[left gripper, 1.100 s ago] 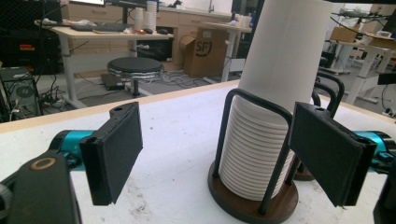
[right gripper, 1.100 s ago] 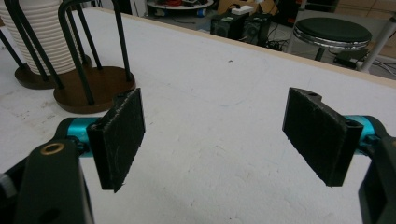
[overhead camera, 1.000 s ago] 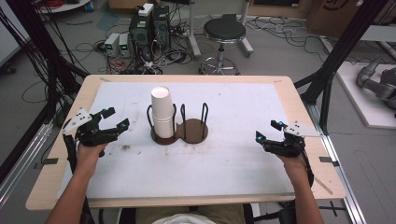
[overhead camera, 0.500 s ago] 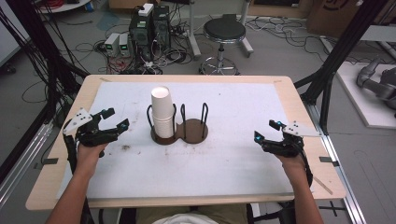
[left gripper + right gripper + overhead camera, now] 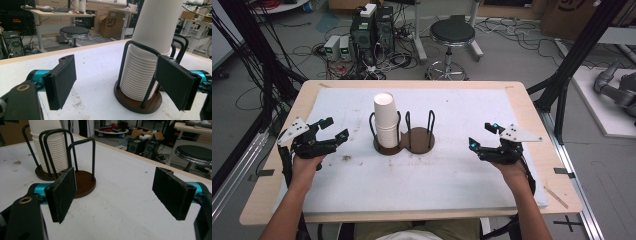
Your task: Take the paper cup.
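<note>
A stack of white paper cups (image 5: 385, 120) stands in the left ring of a dark two-ring cup holder (image 5: 418, 141) at the table's middle. The holder's right ring is bare. My left gripper (image 5: 335, 129) is open, left of the holder, pointing toward the cups (image 5: 150, 50), with nothing between its pads. The holder base (image 5: 137, 101) sits just beyond its jaws. My right gripper (image 5: 481, 135) is open on the right side of the table, aimed at the holder (image 5: 83, 182) and the cups (image 5: 51, 147); nothing is held.
A white mat (image 5: 462, 175) covers the wooden table (image 5: 562, 200). A dirty smudge (image 5: 346, 158) marks the mat near the left hand. A round stool (image 5: 452, 35), computers (image 5: 372, 25) and cables lie on the floor beyond the far edge.
</note>
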`<state>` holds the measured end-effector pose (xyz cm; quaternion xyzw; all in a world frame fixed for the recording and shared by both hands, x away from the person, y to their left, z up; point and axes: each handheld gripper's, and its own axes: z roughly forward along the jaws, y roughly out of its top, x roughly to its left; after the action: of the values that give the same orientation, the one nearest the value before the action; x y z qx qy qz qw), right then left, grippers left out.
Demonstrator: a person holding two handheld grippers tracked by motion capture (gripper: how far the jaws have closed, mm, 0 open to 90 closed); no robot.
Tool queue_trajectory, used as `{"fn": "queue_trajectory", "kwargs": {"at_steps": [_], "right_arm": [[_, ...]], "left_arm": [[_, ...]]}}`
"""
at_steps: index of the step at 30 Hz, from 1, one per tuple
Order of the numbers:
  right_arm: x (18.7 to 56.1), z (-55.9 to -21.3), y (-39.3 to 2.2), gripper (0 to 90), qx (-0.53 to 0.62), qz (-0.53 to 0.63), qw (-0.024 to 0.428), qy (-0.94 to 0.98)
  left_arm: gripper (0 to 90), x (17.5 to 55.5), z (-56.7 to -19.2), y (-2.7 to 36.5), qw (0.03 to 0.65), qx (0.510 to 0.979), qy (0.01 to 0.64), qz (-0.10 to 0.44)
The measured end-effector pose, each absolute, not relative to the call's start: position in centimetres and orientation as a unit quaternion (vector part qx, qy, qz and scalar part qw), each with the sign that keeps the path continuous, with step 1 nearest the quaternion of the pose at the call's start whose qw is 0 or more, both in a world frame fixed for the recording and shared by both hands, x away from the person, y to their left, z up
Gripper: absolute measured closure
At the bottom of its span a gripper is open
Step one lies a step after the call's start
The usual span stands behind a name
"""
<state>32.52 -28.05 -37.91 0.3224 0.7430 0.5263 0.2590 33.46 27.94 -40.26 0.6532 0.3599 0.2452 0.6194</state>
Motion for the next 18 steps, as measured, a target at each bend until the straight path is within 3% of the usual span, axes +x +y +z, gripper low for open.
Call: {"fn": "queue_trajectory", "kwargs": {"at_steps": [18], "right_arm": [[34.2, -36.1, -23.9, 38.0, 0.282, 0.558, 0.240, 0.742]], "left_arm": [[17.6, 33.6, -40.5, 28.2, 0.618, 0.653, 0.364, 0.242]]}}
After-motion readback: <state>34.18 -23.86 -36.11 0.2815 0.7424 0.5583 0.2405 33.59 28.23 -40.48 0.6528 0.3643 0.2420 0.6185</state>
